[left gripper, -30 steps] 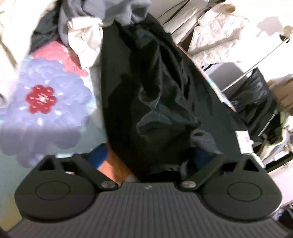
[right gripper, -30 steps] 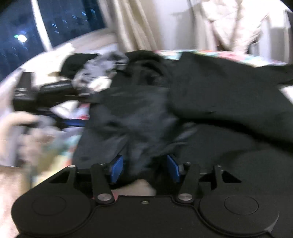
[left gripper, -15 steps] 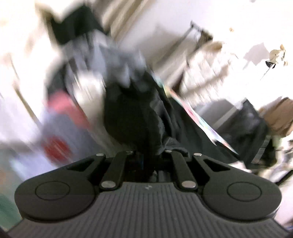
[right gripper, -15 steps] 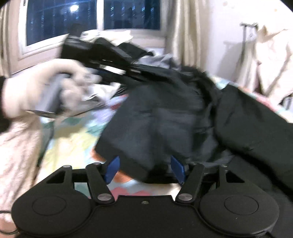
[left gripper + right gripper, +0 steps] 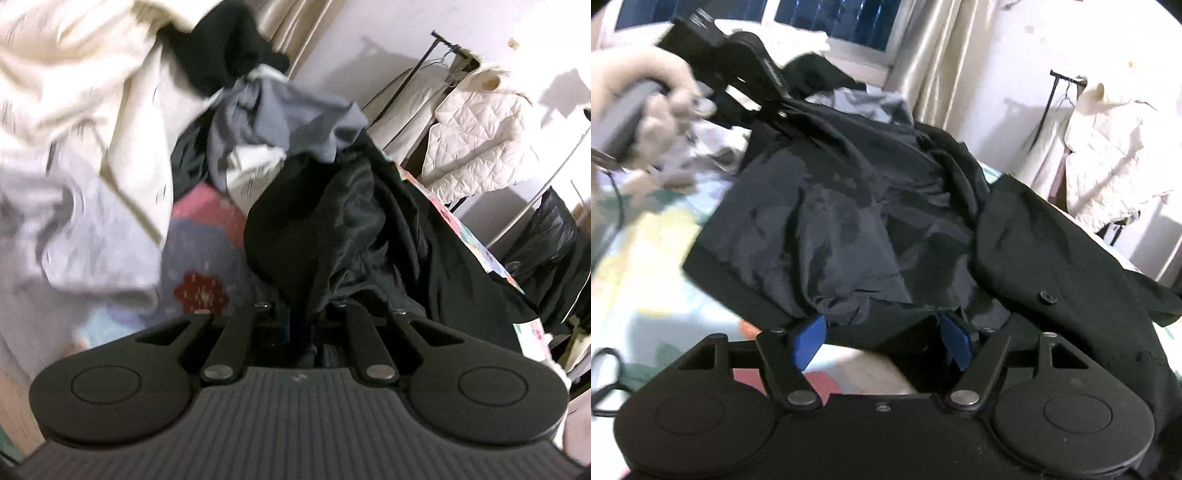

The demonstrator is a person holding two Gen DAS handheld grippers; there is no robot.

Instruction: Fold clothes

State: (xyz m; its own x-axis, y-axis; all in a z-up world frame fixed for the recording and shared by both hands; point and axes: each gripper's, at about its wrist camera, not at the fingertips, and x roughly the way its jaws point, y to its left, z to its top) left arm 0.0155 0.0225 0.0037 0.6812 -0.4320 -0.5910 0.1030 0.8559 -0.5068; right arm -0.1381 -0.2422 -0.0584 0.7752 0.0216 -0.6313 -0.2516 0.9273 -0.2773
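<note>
A dark, thin black garment (image 5: 827,221) lies crumpled on the bed, with one corner lifted. My left gripper (image 5: 300,320) is shut on that corner, and the cloth (image 5: 325,229) bunches up just past its fingers. In the right wrist view a gloved hand (image 5: 646,96) holds the left gripper (image 5: 781,107) at the upper left, pinching the garment's top edge. My right gripper (image 5: 882,339) is open, its blue pads (image 5: 809,338) wide apart. The garment's lower hem runs across the gap between them.
A second black coat with a button (image 5: 1046,296) lies to the right. Grey, white and black clothes (image 5: 280,122) are piled at the back, and cream cloth (image 5: 74,74) is on the left. The floral bedspread (image 5: 201,291) lies underneath. A rack holds a white quilted jacket (image 5: 476,140).
The left gripper went from open to shut on the black garment and rose with it, pulling the corner up. The right gripper stayed open at the hem as its view tilted upward.
</note>
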